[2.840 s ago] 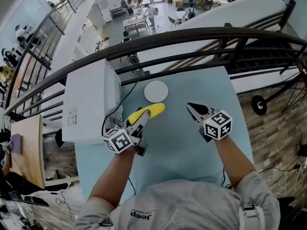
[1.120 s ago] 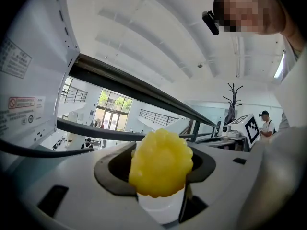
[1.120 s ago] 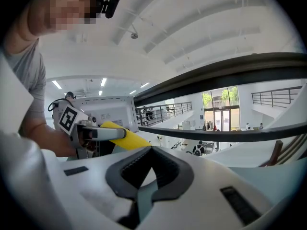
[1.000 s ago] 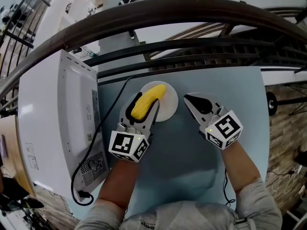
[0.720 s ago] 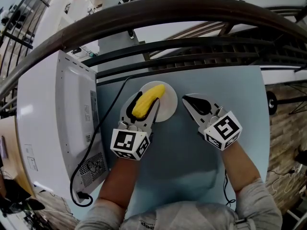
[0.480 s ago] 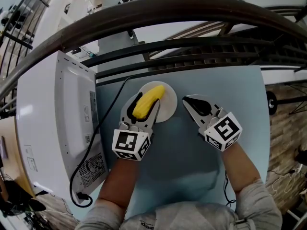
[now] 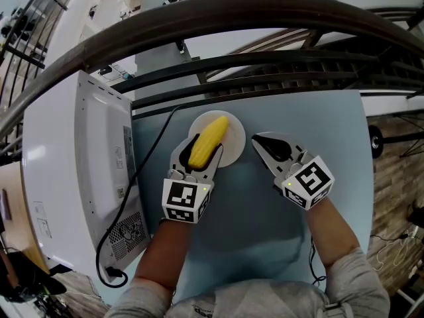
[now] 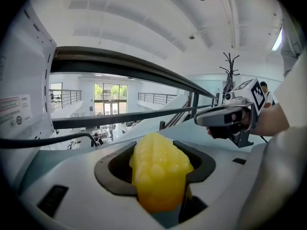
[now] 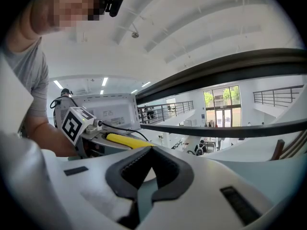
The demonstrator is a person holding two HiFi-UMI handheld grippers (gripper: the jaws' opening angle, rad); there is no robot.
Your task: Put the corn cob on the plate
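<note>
The yellow corn cob lies lengthwise between the fingers of my left gripper, which is shut on it. Its far end reaches over the round white plate at the back of the table; whether it touches the plate I cannot tell. In the left gripper view the corn cob fills the gap between the dark pads. My right gripper hovers just right of the plate, shut and holding nothing. The right gripper view shows its own closed jaws and, to the left, the corn cob.
A big white appliance stands along the left of the pale blue table, with a black cable running beside it. A dark curved railing borders the far edge, with a drop to a lower floor behind it.
My left gripper brought the corn cob from the table's middle to the plate, then sank a little and rolled, so the cob lies straighter. The right gripper stayed still.
</note>
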